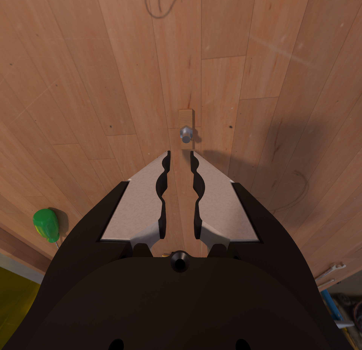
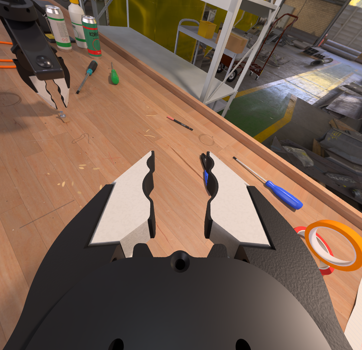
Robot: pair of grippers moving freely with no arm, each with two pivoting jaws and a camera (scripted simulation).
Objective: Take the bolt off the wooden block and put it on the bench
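Left wrist view: left gripper (image 1: 180,151) above bench (image 1: 78,85), jaws narrowly parted, nothing between them. Wooden block (image 1: 186,117) just past the fingertips at 12 o'clock, flat on the planks; bolt (image 1: 186,135) upright on the block's near end, head down, shank end up. Green screwdriver (image 1: 47,225) at 8 o'clock, wrenches (image 1: 331,270) at 4 o'clock by the bench edge.

Right wrist view: right gripper (image 2: 180,152) low over bare planks, jaws wide, empty. Left gripper at 10 o'clock, tips just above the bolt (image 2: 62,114) and block (image 2: 66,121), not touching. Cans (image 2: 92,36) and glue bottle (image 2: 75,13) at 11 o'clock, blue screwdriver (image 2: 282,194) at 3 o'clock, orange tape roll (image 2: 352,248) at 4 o'clock, blue-handled pliers (image 2: 204,164) beside the right finger.
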